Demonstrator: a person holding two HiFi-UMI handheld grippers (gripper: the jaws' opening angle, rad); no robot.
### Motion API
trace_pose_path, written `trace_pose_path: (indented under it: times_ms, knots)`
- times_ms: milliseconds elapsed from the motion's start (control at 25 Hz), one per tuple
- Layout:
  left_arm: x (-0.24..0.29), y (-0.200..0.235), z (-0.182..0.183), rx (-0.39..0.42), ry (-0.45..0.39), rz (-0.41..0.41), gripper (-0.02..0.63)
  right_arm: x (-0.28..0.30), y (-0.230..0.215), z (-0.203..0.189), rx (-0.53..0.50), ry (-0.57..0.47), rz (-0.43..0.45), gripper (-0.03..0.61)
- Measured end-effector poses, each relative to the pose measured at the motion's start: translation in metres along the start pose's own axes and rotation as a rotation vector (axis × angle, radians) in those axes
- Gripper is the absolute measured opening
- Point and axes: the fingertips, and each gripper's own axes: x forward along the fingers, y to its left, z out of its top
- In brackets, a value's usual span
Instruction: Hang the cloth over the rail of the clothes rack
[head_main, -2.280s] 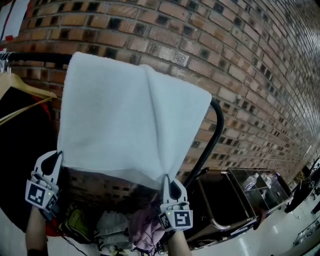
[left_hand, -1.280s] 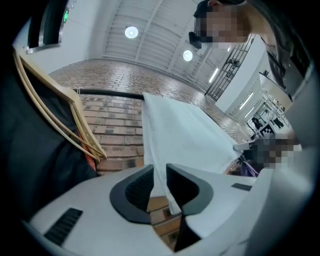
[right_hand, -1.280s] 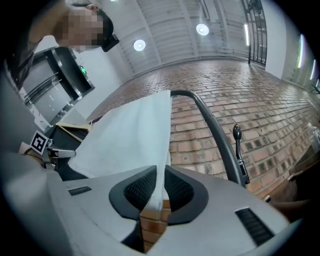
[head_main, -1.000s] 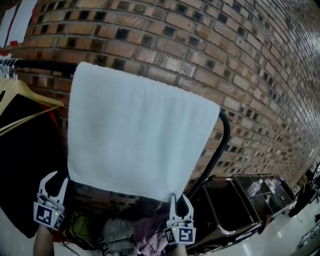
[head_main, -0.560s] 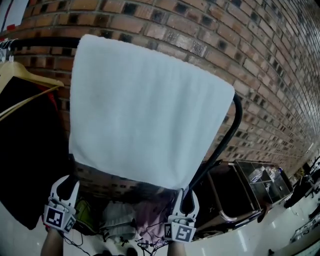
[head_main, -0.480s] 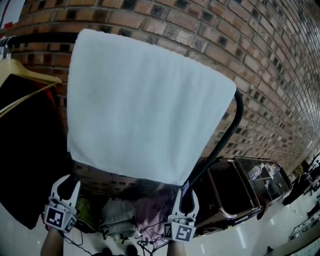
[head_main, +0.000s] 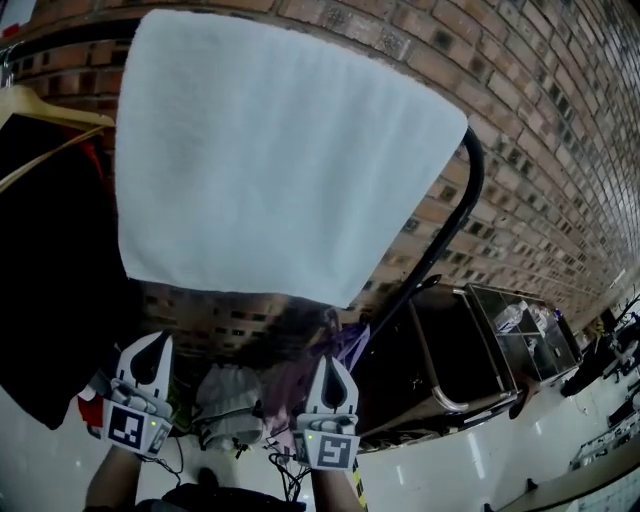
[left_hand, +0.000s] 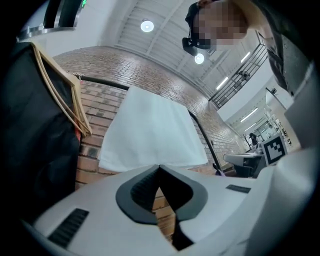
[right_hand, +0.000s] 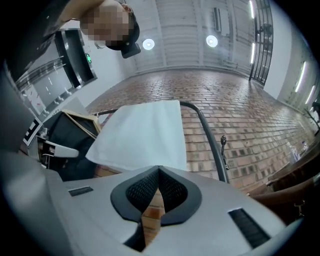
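The white cloth (head_main: 280, 150) hangs flat over the black rail (head_main: 471, 165) of the clothes rack, in front of a brick wall. Both grippers are below its lower edge and clear of it. My left gripper (head_main: 160, 340) is shut with nothing between its tips. My right gripper (head_main: 328, 362) is shut and empty too, under the cloth's lower right corner. In the left gripper view the cloth (left_hand: 150, 130) hangs above the closed gripper (left_hand: 159, 167), and the rail (left_hand: 100, 82) runs off to the left. The right gripper view shows the cloth (right_hand: 142, 132) and the rail's bend (right_hand: 200, 120) above its closed tips (right_hand: 159, 169).
A wooden hanger (head_main: 45, 108) with a black garment (head_main: 45, 280) hangs on the rail left of the cloth. A dark metal cart (head_main: 470, 365) stands at the right on the glossy floor. Bags and clothes (head_main: 230, 390) lie under the rack. The brick wall (head_main: 530, 130) is behind.
Both grippers held the cloth's lower corners, then let go and dropped below it. Their jaws stood open half a second ago and are closed now. The cloth's fold has smoothed flat.
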Motion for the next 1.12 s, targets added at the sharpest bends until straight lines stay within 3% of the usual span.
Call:
trace_pose_path:
  times_ms: [360,840,1120]
  knots:
    - [-0.011,-0.077,0.009,-0.035,0.023,-0.004,0.009,-0.030,0.021,0.011,0.011,0.035,0.191,0.021]
    - [-0.042,-0.148,0.013,-0.067,0.041,-0.019,0.009,-0.091,0.009,0.015,0.052,0.091,0.254,0.021]
    - [-0.068,-0.164,0.033,-0.118,-0.003,-0.034,0.008,-0.115,0.009,0.028,0.065,0.094,0.251,0.021]
